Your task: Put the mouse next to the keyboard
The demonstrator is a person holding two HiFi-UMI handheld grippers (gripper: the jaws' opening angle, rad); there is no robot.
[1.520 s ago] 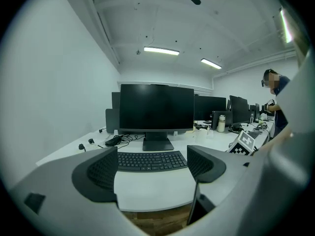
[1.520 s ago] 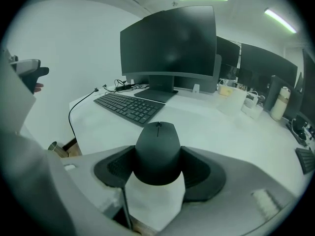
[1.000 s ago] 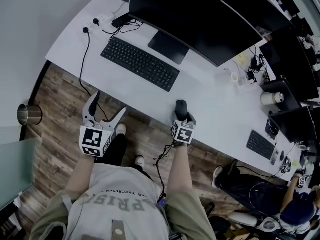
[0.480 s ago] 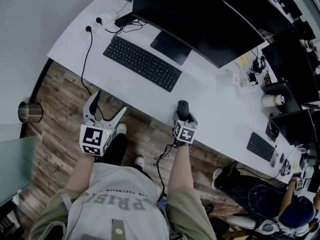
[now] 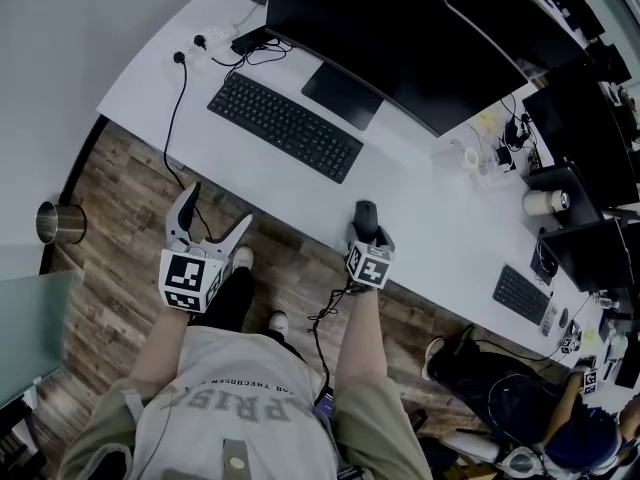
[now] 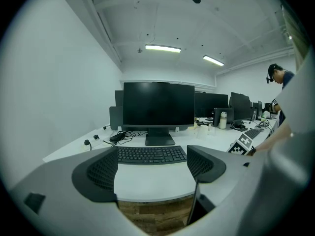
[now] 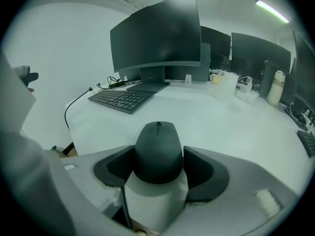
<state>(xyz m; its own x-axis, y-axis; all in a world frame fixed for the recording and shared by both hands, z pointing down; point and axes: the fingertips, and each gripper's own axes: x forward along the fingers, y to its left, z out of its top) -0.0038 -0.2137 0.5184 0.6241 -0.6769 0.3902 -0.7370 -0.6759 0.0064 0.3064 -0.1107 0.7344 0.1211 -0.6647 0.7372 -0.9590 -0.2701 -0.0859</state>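
Note:
A black mouse (image 5: 366, 216) lies on the white desk (image 5: 290, 193) close to its front edge, right of the black keyboard (image 5: 285, 126). My right gripper (image 5: 367, 231) reaches over the desk edge and is shut on the mouse (image 7: 158, 149), its pads against both sides. The keyboard (image 7: 119, 100) lies ahead to the left, well apart from the mouse. My left gripper (image 5: 218, 208) hangs open and empty over the wood floor, just short of the desk edge, facing the keyboard (image 6: 150, 154).
A wide dark monitor (image 5: 400, 28) stands behind the keyboard, with cables and a power strip (image 5: 205, 43) at the desk's far left. Cups and clutter (image 5: 545, 198) sit far right. A metal bin (image 5: 57, 226) stands on the floor. Another person (image 5: 590, 418) sits at the lower right.

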